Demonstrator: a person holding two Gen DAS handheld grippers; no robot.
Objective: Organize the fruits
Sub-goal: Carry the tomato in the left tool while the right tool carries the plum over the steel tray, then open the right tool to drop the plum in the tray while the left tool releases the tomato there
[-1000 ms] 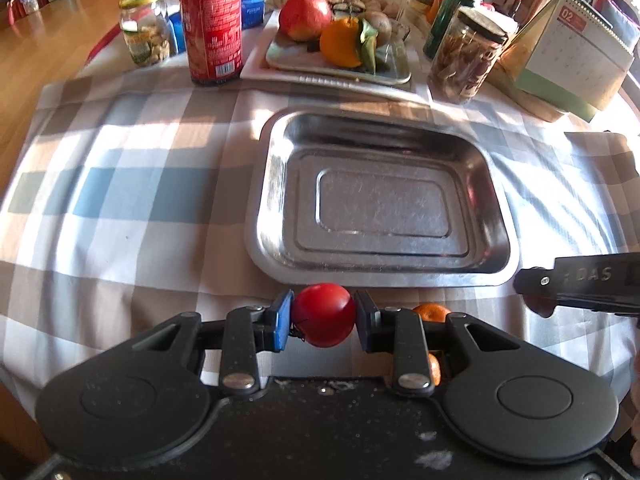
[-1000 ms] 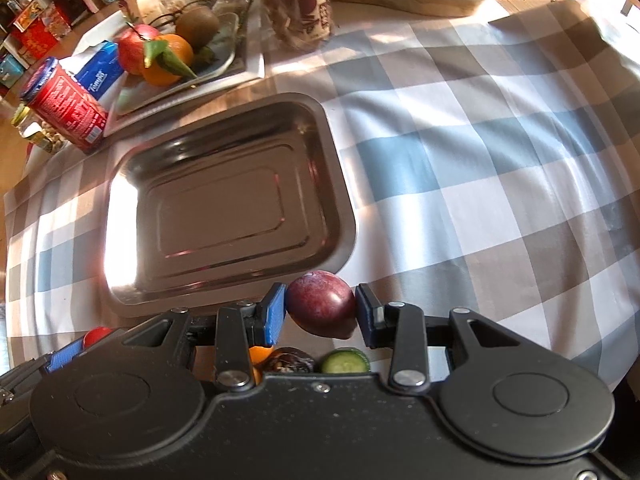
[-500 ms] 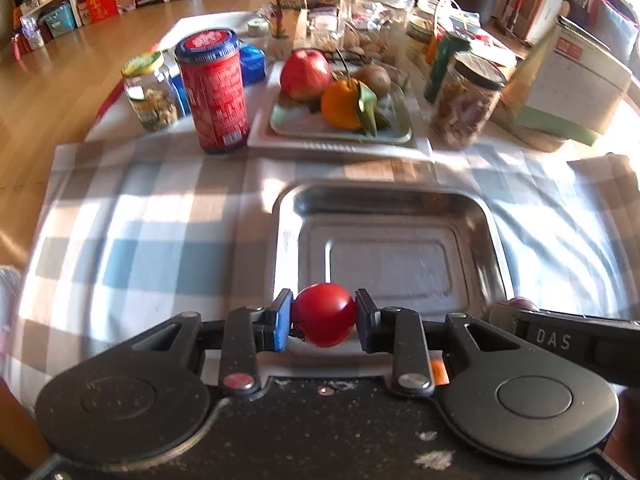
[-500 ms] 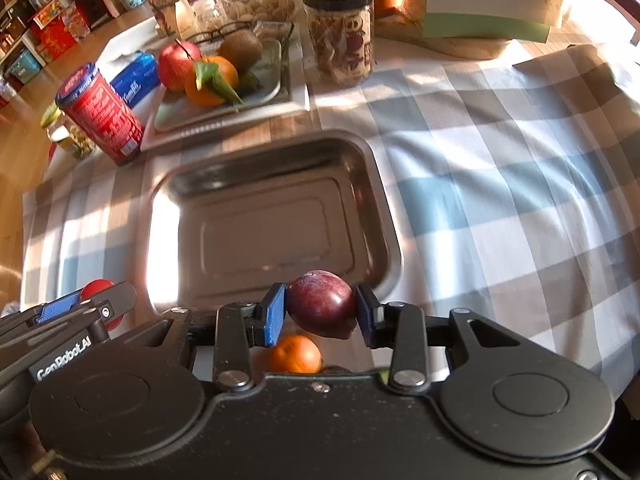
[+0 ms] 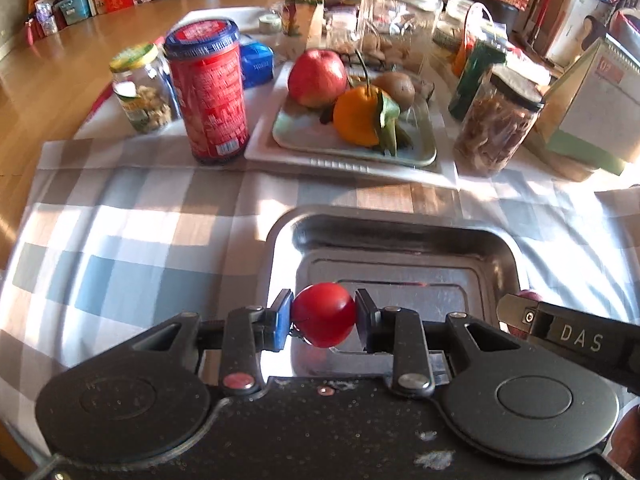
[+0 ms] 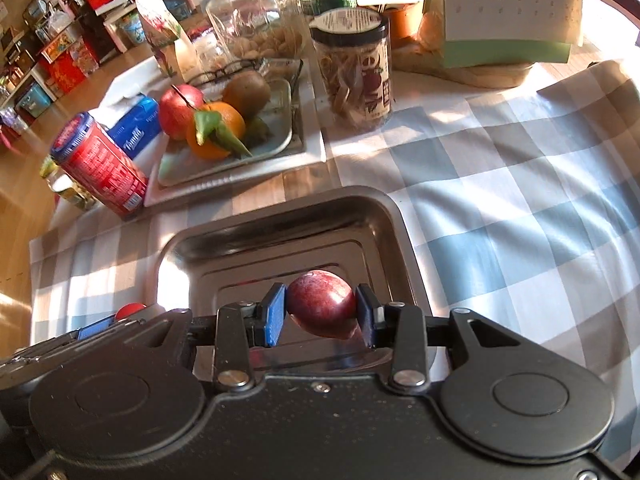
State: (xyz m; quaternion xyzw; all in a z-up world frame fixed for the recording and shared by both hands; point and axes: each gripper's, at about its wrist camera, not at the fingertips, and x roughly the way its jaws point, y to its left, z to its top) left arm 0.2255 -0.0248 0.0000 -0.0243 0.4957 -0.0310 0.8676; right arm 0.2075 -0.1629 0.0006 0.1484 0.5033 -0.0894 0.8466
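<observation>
Two tools hang over one steel tray (image 5: 280, 240) on the checked cloth (image 5: 120, 240): the left tool (image 5: 323, 316) is clenched on one red tomato (image 5: 323, 314), the right tool (image 6: 322, 308) on one dark red plum (image 6: 320, 302), each fruit above the tray's near part. Behind the tray, one plate (image 5: 304, 136) carries three fruits: one apple (image 5: 317, 72), one orange (image 5: 356, 114) and one kiwi (image 5: 396, 86). Beside it stand one red can (image 5: 208, 88) and two lidded jars (image 5: 496, 120), and farther back one big glass jar (image 5: 396, 20).

Metal tray (image 5: 508, 248) on the checked tablecloth (image 5: 140, 240), fruit plate (image 5: 296, 136) behind the tray, can (image 5: 208, 88) behind its left corner, lidded jar (image 5: 496, 120) behind its right corner, calendar (image 5: 592, 104) further right.
</observation>
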